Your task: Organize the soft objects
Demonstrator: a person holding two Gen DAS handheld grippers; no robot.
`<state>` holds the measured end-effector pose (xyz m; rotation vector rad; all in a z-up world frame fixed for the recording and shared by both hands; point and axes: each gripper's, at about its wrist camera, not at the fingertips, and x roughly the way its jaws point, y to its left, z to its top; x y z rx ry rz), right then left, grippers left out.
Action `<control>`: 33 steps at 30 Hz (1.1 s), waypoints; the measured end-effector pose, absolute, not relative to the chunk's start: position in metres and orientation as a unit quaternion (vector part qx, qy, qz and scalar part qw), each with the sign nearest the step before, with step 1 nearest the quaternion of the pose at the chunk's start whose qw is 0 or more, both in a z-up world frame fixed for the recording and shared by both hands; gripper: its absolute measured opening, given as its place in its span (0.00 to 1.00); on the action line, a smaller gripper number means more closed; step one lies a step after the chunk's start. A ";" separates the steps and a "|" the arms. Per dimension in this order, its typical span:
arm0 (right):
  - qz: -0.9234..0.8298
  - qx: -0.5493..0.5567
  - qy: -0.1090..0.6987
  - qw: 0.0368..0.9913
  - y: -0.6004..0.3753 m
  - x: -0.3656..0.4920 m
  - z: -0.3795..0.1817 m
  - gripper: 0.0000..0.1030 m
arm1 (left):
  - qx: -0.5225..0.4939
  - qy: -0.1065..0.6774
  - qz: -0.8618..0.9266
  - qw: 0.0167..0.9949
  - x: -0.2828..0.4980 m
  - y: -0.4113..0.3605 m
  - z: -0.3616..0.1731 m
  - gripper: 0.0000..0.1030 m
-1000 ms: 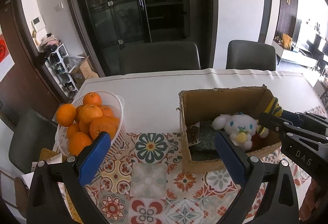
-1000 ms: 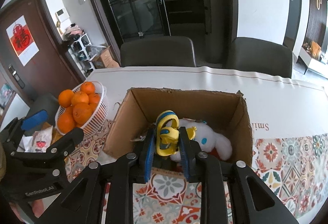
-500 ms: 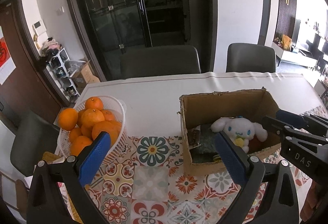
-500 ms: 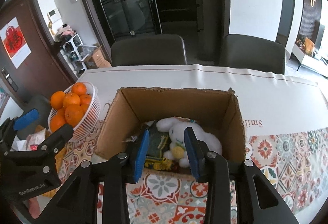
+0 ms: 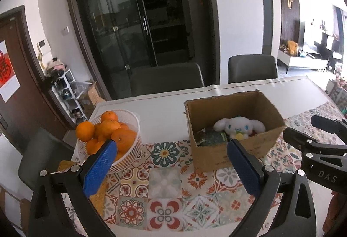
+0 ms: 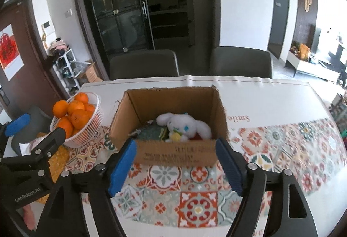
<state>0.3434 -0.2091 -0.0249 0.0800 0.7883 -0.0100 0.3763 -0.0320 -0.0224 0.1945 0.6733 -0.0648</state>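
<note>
An open cardboard box [image 5: 216,156] [image 6: 177,153] stands on the patterned tablecloth. Inside lie a white plush dog with blue eyes [image 5: 238,127] [image 6: 184,126] and a dark green soft item [image 5: 213,136] [image 6: 151,131]; a yellow and blue toy is mostly hidden beneath. My left gripper [image 5: 171,168] is open and empty, in front of the box and to its left. My right gripper [image 6: 175,168] is open and empty, just in front of the box's near wall; it also shows at the right of the left wrist view [image 5: 314,137].
A white basket [image 5: 130,156] [image 6: 91,130] heaped with oranges [image 5: 108,130] [image 6: 73,113] stands left of the box. Two dark chairs [image 6: 143,64] stand behind the table. A grey chair [image 5: 41,158] is at the left.
The right gripper opened, dropped the yellow and blue toy into the box, and drew back toward the near edge. The left gripper pulled back slightly, still open.
</note>
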 end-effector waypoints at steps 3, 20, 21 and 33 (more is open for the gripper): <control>-0.020 0.040 0.373 0.927 -0.209 0.319 -0.020 0.77 | 0.098 0.318 -0.040 0.942 0.356 -0.031 -0.018 1.00; -0.023 0.040 0.340 0.939 -0.209 0.212 -0.005 0.77 | 0.081 0.294 -0.053 0.951 0.249 -0.032 -0.005 1.00; -0.022 0.038 0.338 0.940 -0.210 0.206 -0.004 0.77 | 0.081 0.292 -0.050 0.952 0.242 -0.034 -0.004 1.00; -0.018 0.037 0.329 0.943 -0.230 0.121 0.005 0.77 | 0.079 0.272 -0.050 0.958 0.156 -0.053 0.005 1.00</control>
